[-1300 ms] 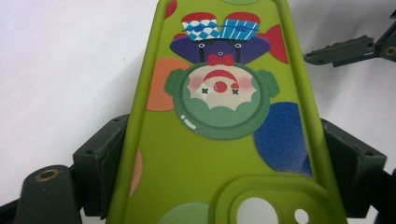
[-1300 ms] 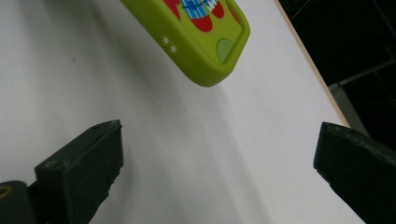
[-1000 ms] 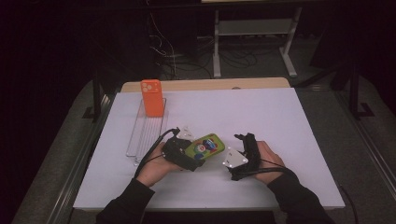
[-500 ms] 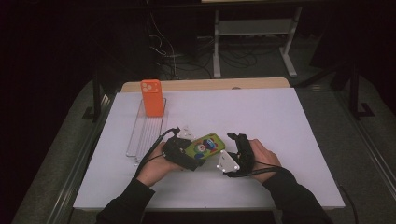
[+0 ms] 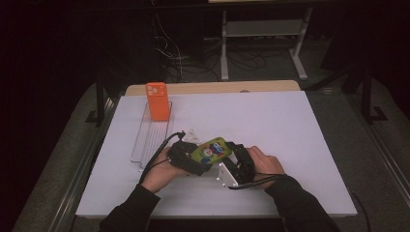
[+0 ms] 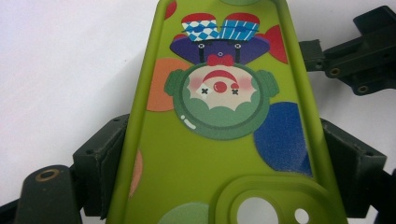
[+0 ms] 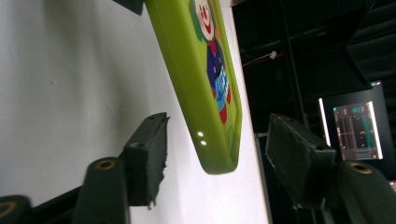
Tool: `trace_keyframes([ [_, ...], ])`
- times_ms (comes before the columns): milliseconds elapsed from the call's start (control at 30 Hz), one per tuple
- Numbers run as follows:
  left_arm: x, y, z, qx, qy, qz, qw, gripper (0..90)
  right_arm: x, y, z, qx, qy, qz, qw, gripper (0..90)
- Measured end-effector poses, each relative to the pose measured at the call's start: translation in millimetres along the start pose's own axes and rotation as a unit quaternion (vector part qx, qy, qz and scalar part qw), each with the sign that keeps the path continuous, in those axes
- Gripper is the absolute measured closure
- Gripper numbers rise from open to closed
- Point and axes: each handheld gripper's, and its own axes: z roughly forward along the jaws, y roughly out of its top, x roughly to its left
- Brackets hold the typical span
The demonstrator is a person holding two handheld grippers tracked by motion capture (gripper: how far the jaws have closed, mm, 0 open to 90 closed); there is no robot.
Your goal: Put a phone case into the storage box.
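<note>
The green clown-print phone case [image 6: 219,121], pinched by its long edges in our left claw [image 5: 200,159] above the bench [image 5: 290,125], looks light, thin and flexible, so our spread right claw [image 7: 217,158] should take its free end by the rim.

My right tool [image 7: 217,175] has its jaws spread wide around the end of the green phone case [image 7: 205,79], with open gap on both sides of the case, though my left tool [image 5: 186,157] clamps the case's other end and blocks that side. To my left a clear rack [image 5: 150,137] with an orange phone [image 5: 157,100] standing upright at its far end lies near my left hand [image 5: 162,171] and hems it in. The white desk [image 5: 270,121] ahead and to my right lies bare and open.
</note>
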Motion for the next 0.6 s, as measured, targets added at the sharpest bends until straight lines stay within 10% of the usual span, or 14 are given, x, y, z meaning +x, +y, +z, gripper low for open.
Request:
trace_keyframes([
  [600, -1.0, 0.3, 0.9, 0.001, -0.004, -0.003, 1.0, 15.0, 13.8, 6.9, 3.7, -0.021, -0.03, -0.066, 0.9972, 65.7],
])
